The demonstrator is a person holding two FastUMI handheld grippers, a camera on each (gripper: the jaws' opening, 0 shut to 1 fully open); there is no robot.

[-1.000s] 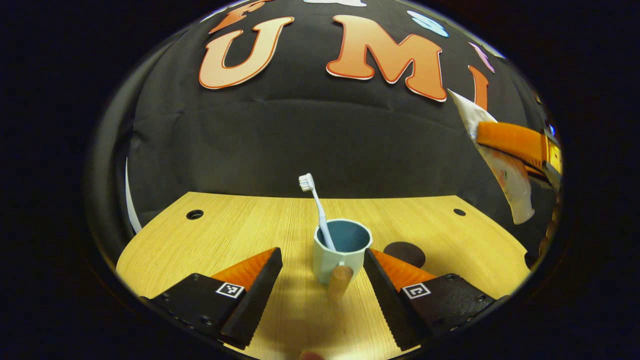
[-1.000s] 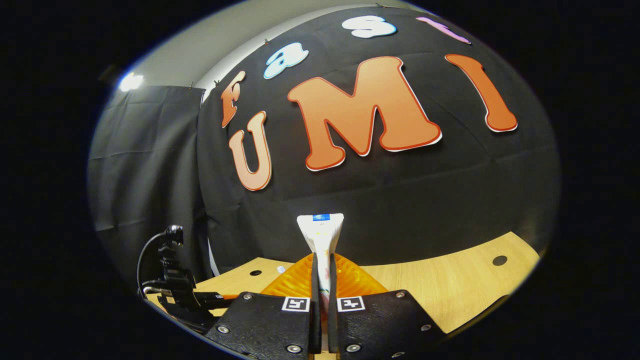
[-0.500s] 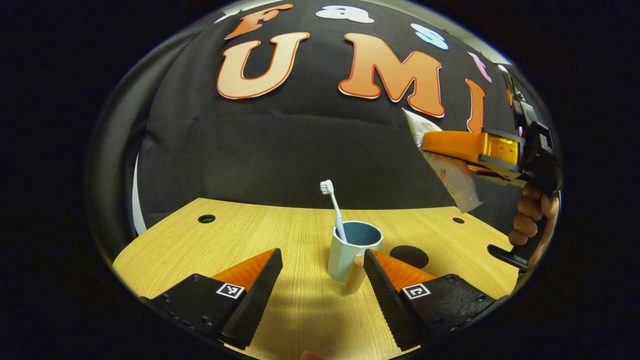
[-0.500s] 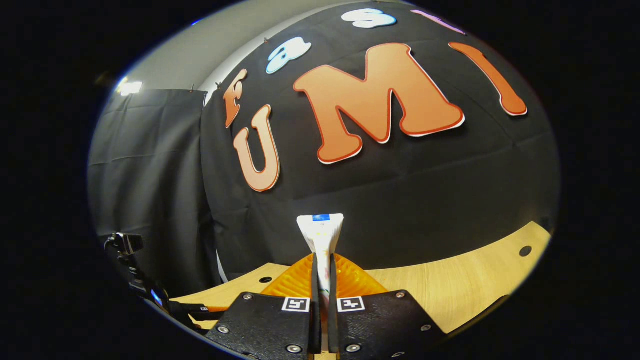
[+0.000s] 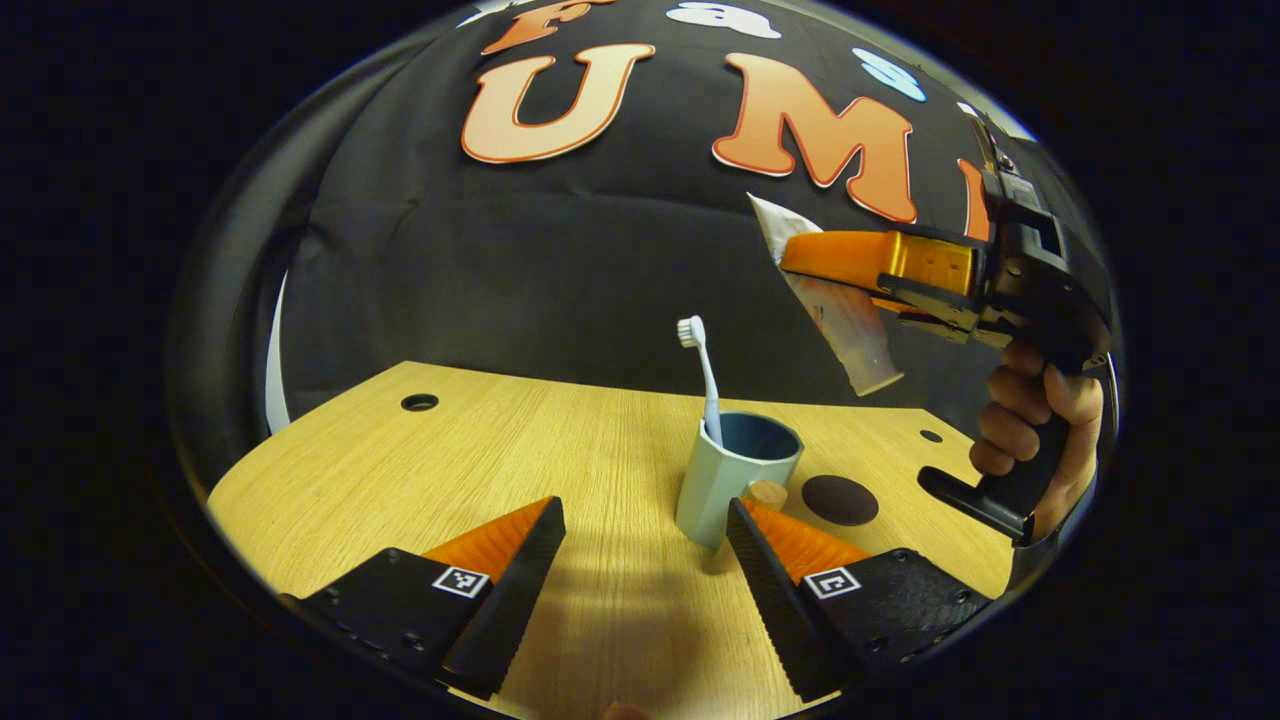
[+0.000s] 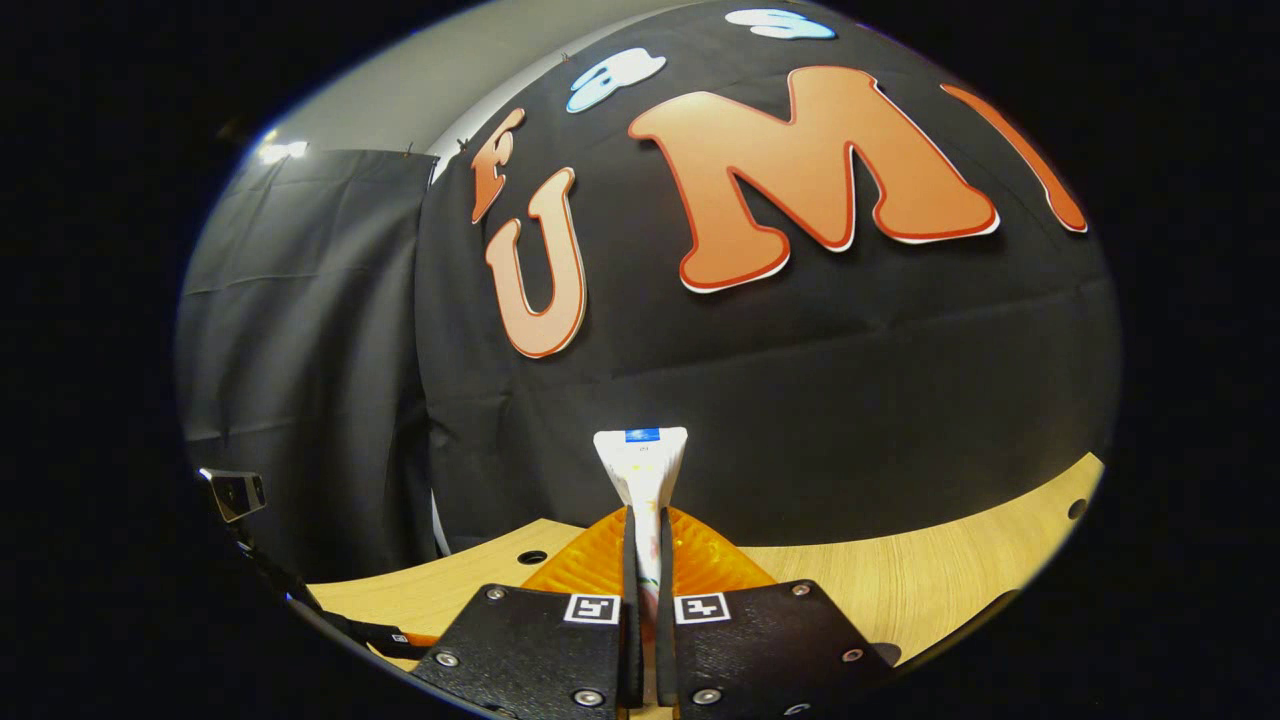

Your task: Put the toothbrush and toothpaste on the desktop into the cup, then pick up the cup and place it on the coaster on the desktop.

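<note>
Two tools are in use, one in each hand. The left tool (image 5: pixel 640 560) sits low over the wooden counter (image 5: pixel 420 470) with its two fingers spread wide apart, and it holds nothing. Just ahead of it, a little toward its right finger, stands the pale blue cup (image 5: pixel 722 478). The cup's round wooden handle (image 5: pixel 768 494) peeks out right behind the tip of that right finger. I cannot tell if they touch. The toothbrush (image 5: pixel 702 380) stands inside the cup, leaning a bit, with its white bristles up at the top. The dark round coaster (image 5: pixel 840 499) lies flat on the counter just to the right of the cup, with nothing on it.

Up high and to the right of the left tool is the right tool (image 5: pixel 835 270), held by a hand (image 5: pixel 1035 425) wrapped around its black grip. Its orange fingers pinch the toothpaste tube (image 5: pixel 845 315), which hangs slanting with its cap end down, in the air above the cup and a bit to the right of it.

In the right gripper view, the right tool (image 6: pixel 645 600) has its two fingers squeezed tight on the toothpaste tube (image 6: pixel 640 465). The flat white end of the tube sticks up past the fingertips. The counter (image 6: pixel 900 590) lies below and ahead.
</note>
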